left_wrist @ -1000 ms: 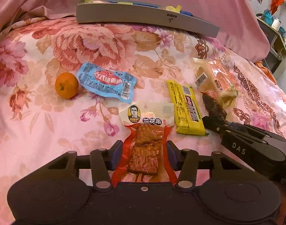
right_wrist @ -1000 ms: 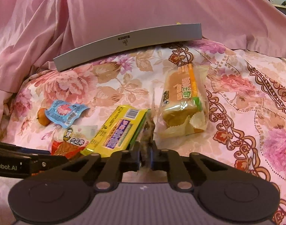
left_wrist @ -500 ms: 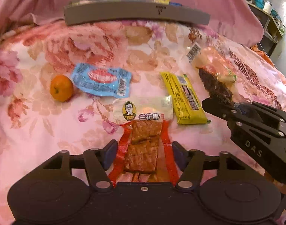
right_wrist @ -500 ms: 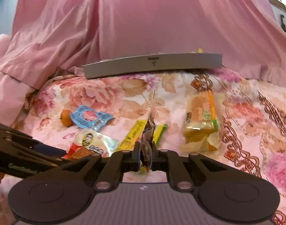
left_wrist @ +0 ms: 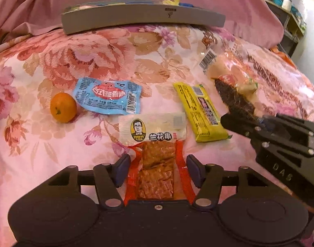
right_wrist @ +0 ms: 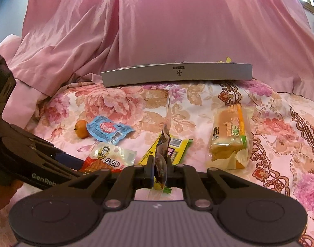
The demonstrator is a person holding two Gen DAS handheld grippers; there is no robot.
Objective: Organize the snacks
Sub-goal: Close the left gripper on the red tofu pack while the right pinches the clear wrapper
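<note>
My left gripper (left_wrist: 157, 169) is open, its fingers on either side of a red tofu-strip packet (left_wrist: 157, 160) lying on the floral bedspread. My right gripper (right_wrist: 160, 169) is shut on a dark snack packet (right_wrist: 164, 144) and holds it upright above the bed; it also shows in the left wrist view (left_wrist: 233, 96). A yellow bar (left_wrist: 200, 111), a blue packet (left_wrist: 107, 98), a mandarin (left_wrist: 63, 107) and a bagged bread (right_wrist: 228, 138) lie on the bed. A grey box (right_wrist: 177, 74) stands at the back.
Pink quilt (right_wrist: 157, 24) is heaped behind the grey box. A shelf with items (left_wrist: 288, 6) stands off the bed at the far right. The floral bedspread (left_wrist: 43, 61) slopes away at the left and right edges.
My right gripper has lifted the dark packet up off the bed and higher. My left gripper has stayed open around the red packet, edging slightly forward.
</note>
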